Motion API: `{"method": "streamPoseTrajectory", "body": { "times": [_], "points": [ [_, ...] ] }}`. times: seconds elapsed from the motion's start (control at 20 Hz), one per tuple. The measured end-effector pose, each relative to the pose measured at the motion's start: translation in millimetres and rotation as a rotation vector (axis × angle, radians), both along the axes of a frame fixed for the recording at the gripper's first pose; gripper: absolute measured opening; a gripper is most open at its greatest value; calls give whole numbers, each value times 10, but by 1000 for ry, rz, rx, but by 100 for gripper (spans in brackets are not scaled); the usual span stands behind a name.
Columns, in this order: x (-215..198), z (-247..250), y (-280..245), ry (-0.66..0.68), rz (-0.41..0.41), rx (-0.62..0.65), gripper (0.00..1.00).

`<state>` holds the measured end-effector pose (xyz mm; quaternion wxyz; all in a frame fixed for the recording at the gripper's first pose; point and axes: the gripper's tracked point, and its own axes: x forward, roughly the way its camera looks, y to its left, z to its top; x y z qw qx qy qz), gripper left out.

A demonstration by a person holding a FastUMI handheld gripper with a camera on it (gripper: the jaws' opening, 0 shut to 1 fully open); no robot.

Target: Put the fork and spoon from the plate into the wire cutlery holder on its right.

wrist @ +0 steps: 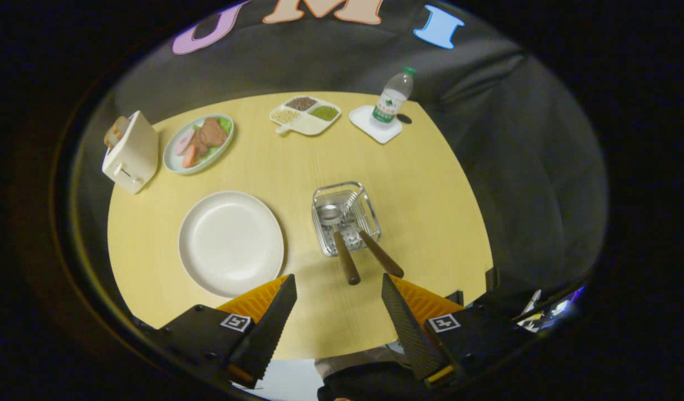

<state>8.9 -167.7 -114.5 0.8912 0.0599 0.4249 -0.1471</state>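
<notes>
The wire cutlery holder (346, 216) stands on the yellow table, right of the bare white plate (231, 241). In the holder rest the spoon (338, 239) and the fork (371, 244), heads down inside, their brown handles leaning out toward me. My gripper (338, 292) hovers high above the table's near edge, open, with nothing between its fingers. The two handle ends lie just ahead of the fingertips, apart from them.
A cream toaster (130, 153) stands at the far left beside a plate of food (199, 143). At the back sit a divided dish of grains (305, 115) and a water bottle (393, 98) on a white coaster (375, 123). Dark cloth surrounds the table.
</notes>
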Motion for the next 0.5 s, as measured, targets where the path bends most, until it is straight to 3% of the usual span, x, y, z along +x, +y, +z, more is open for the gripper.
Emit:
{"method": "streamPoseTrajectory", "body": {
  "times": [0.25, 0.5],
  "points": [
    [343, 529, 42, -422, 42, -83, 99],
    [497, 1173, 281, -818, 136, -118, 98]
  ]
}}
